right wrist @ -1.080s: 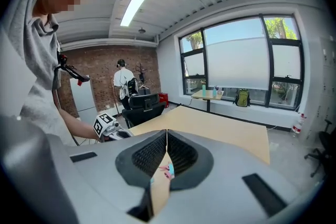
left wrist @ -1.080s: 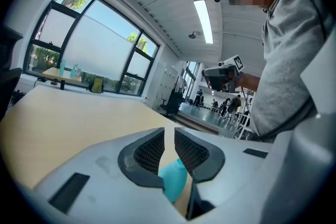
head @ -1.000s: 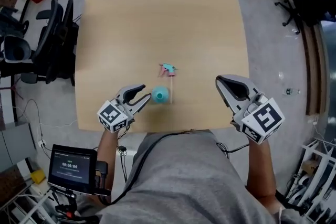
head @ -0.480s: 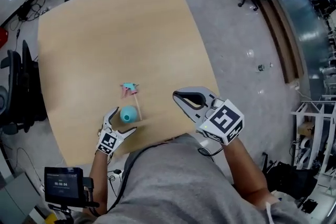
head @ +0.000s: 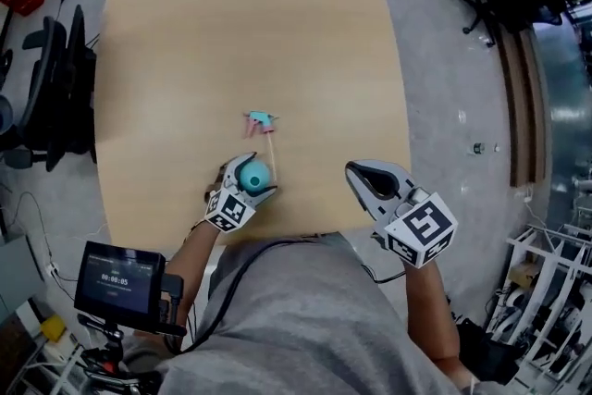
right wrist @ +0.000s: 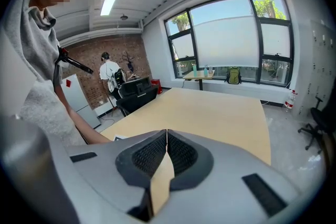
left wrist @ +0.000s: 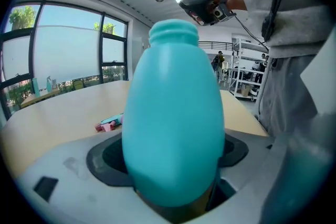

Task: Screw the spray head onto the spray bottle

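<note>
A teal spray bottle (head: pixel 253 171) stands upright near the front edge of the wooden table (head: pixel 250 32). My left gripper (head: pixel 252 180) is open; its jaws have just been opening, and one now stands on each side of the bottle. In the left gripper view the bottle (left wrist: pixel 173 113) fills the gap between the pads. The teal and pink spray head (head: pixel 261 119) lies on the table just beyond it, and also shows in the left gripper view (left wrist: pixel 109 123). My right gripper (head: pixel 363 173) hangs shut and holds nothing at the table's front right corner, its pads (right wrist: pixel 152 152) together.
Black office chairs (head: pixel 55 88) stand left of the table, another chair (head: pixel 490 5) at the far right. A small screen on a stand (head: pixel 118 280) sits by my left elbow. The table's front edge runs just under both grippers.
My left gripper has come down and forward from beside the bottle, and its jaws now stand around it. The right gripper has sunk a little, still shut. The head view has swung.
</note>
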Tool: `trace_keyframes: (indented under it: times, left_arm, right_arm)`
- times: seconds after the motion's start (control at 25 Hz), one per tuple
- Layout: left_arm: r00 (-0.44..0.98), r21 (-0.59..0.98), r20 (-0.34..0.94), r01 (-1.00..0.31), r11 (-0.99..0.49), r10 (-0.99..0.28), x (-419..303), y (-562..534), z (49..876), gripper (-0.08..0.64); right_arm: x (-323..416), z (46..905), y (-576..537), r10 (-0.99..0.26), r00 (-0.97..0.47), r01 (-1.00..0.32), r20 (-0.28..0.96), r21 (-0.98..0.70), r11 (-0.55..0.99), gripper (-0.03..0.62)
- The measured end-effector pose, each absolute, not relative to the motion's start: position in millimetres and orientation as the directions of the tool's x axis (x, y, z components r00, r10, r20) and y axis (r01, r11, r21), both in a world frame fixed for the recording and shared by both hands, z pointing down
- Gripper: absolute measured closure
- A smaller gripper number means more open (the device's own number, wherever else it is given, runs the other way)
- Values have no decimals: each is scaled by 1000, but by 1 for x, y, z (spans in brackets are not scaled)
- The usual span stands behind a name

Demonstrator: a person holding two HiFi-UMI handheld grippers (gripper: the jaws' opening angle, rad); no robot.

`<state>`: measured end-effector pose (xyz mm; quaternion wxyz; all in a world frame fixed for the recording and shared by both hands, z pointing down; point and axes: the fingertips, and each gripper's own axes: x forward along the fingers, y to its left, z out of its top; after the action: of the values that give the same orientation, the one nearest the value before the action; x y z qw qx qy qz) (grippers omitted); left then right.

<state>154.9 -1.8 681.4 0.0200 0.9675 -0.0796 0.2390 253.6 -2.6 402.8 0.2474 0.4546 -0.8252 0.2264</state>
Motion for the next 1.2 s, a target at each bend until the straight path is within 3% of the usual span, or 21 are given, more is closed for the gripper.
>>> trace_keyframes:
  times: [0.32,0.56,0.64,0.72,0.76,1.2]
  left_arm:
    - [855,54,475,-267,-962,-210,140,-16,676,141]
    - [830,63,494,-332,-941,-259,115,-24,670,143]
    - [814,66,512,-357,-932,-275,104,-21,664,143]
    - [788,60,539,-389,-919,-298,88,-13,653,143]
    - [772,55,553,-407,-912,-312,79,-10,647,143]
    - [613,-61,702,-454,-889,-361,43,2,665,144]
  right_arm:
    - [217,463,-31,-502,-521,-816,690,-231,530,586]
    - [195,545,-82,-392,-537,-811,747,-330,483,583]
    - [184,570,-93,-338,-538,-810,772,-361,463,539]
    - [168,589,-95,-266,-528,-813,807,-389,433,424]
    - [162,597,-97,-234,-513,-820,826,-390,419,402]
    - [163,693,-141,-56,-324,-936,944,-312,162,402]
